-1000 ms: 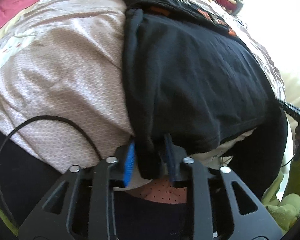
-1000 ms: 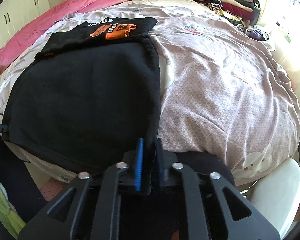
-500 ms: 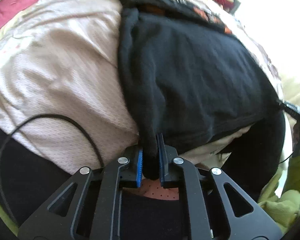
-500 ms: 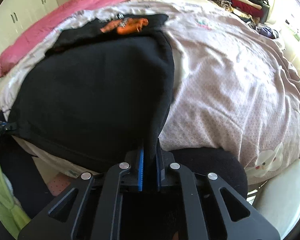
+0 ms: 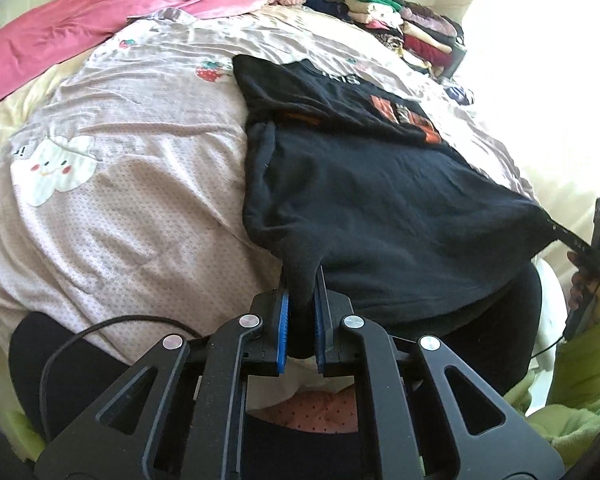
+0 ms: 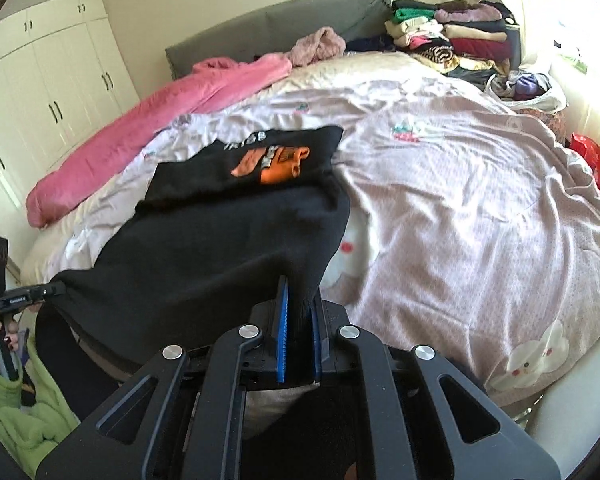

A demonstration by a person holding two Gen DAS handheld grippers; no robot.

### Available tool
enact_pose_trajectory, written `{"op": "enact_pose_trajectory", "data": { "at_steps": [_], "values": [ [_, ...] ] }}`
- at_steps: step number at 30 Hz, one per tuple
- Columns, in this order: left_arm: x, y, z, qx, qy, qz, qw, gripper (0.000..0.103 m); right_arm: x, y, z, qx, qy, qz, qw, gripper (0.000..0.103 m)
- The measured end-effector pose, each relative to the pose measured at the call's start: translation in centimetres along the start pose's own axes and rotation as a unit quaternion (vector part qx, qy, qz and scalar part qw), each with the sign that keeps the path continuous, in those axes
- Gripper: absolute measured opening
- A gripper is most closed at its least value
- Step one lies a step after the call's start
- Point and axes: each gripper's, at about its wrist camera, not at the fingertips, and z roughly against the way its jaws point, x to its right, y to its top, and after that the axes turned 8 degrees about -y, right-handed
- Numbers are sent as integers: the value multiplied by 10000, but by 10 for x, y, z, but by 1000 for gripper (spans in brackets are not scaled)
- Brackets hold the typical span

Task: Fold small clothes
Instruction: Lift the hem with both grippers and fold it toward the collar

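Note:
A black garment (image 5: pixel 380 192) with an orange print at its far end lies across the pale pink bedspread (image 5: pixel 120 184). Its near hem is lifted off the bed and stretched between both grippers. My left gripper (image 5: pixel 300 284) is shut on the hem's left corner. In the right wrist view the same black garment (image 6: pixel 220 248) rises to my right gripper (image 6: pixel 298 292), which is shut on the hem's right corner. The other gripper shows at each frame's edge, the right gripper (image 5: pixel 568 236) and the left gripper (image 6: pixel 40 294), pinching its corner of the cloth.
A pink blanket (image 6: pixel 148 136) lies along the bed's far left side. A stack of folded clothes (image 6: pixel 452 36) sits at the far right by the grey headboard (image 6: pixel 280 24). White wardrobe doors (image 6: pixel 40 92) line the left wall. A green sleeve (image 5: pixel 580 360) and a black cable (image 5: pixel 100 328) are close by.
Both grippers closed on the near hem's corners and rose, lifting the hem off the bed and pulling it taut. Both views tilted up, bringing the headboard and stacked clothes into view.

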Motion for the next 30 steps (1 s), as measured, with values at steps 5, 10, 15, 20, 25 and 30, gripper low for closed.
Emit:
{"op": "enact_pose_trajectory", "data": {
  "at_steps": [5, 10, 15, 20, 25, 30],
  "values": [
    [-9, 19, 5, 204, -53, 172, 9996, 4, -1, 12, 6, 302, 68, -80, 9995, 8],
    [-11, 43, 9, 476, -27, 166, 9987, 4, -4, 28, 3, 504, 94, -97, 9986, 8],
    [-15, 63, 6, 601, 57, 177, 9980, 4, -6, 50, -3, 679, 145, -165, 9974, 8],
    [-17, 82, 1, 708, 131, 123, 9973, 4, -7, 75, -18, 750, 174, -240, 9967, 8],
    [-15, 102, -2, 832, 214, 1, 9963, 4, -10, 96, -34, 818, 144, -268, 9962, 8],
    [-14, 127, -4, 1020, 180, -18, 9946, 4, -16, 112, -48, 773, -133, -219, 9967, 8]
  ]
}}
